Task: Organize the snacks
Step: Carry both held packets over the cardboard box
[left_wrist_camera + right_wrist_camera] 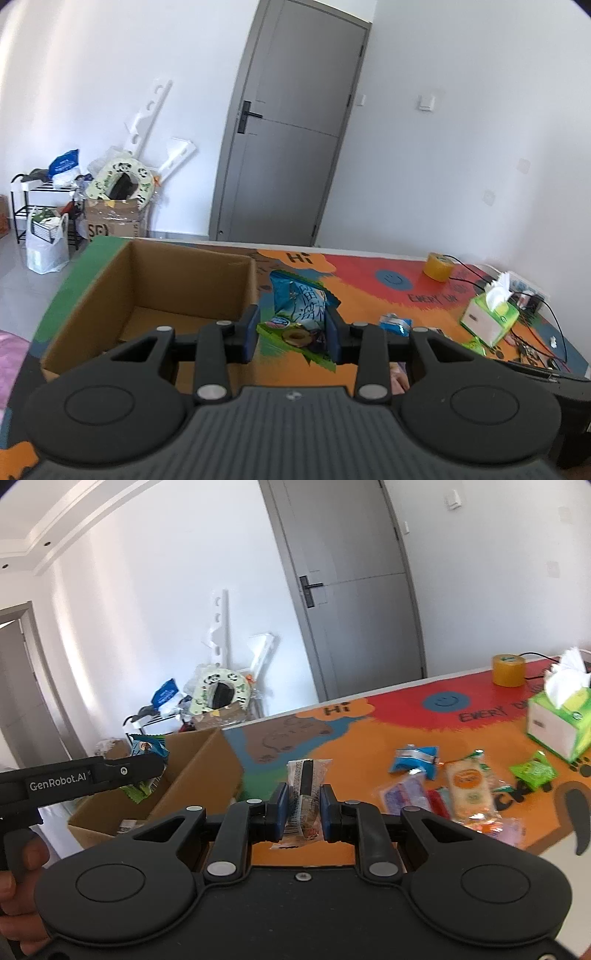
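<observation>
Left hand-held gripper (293, 334) pinching a blue-green snack bag (301, 314), hovering just right of the box (155, 295). Right hand-held gripper (303, 808) squeezing a clear snack pack (306, 797), also right of the box. More snacks (469, 790) lying further right on the worktop (369, 746).

A grey door (291, 122) stood shut in the white wall. On the table's colourful mat (388, 731) sat a yellow tape roll (509, 670) and a green tissue box (557, 723), near each other. Bags and a cardboard carton (110, 221) cluttered the floor by a black rack (26, 210).
</observation>
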`<move>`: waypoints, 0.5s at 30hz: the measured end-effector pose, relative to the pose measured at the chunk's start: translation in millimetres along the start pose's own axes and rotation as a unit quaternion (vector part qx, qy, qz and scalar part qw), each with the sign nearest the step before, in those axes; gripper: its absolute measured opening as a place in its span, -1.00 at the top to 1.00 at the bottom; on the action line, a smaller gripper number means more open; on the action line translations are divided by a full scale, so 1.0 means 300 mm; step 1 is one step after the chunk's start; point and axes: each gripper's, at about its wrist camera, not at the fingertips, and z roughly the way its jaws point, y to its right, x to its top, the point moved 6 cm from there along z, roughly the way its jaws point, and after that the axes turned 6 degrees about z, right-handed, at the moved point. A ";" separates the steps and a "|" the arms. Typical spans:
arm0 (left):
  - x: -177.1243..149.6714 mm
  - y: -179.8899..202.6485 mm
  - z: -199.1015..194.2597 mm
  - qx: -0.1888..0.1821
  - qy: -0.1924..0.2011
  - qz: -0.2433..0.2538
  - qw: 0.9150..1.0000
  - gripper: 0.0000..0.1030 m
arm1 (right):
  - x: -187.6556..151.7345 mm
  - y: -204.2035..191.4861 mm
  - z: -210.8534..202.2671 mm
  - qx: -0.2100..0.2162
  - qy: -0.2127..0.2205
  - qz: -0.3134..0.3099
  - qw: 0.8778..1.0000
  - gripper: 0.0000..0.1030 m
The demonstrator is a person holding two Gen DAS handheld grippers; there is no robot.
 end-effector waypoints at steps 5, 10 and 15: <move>0.008 -0.057 -0.012 0.021 0.004 -0.011 1.000 0.31 | 0.004 -0.063 0.020 0.019 -0.003 -0.006 1.000 0.62; 0.008 -0.125 -0.028 0.040 0.003 -0.019 0.999 0.31 | 0.010 -0.127 0.048 0.037 -0.006 -0.015 0.999 0.62; 0.006 -0.192 -0.032 0.056 0.001 -0.030 0.998 0.31 | 0.013 -0.198 0.077 0.054 -0.009 -0.025 0.998 0.62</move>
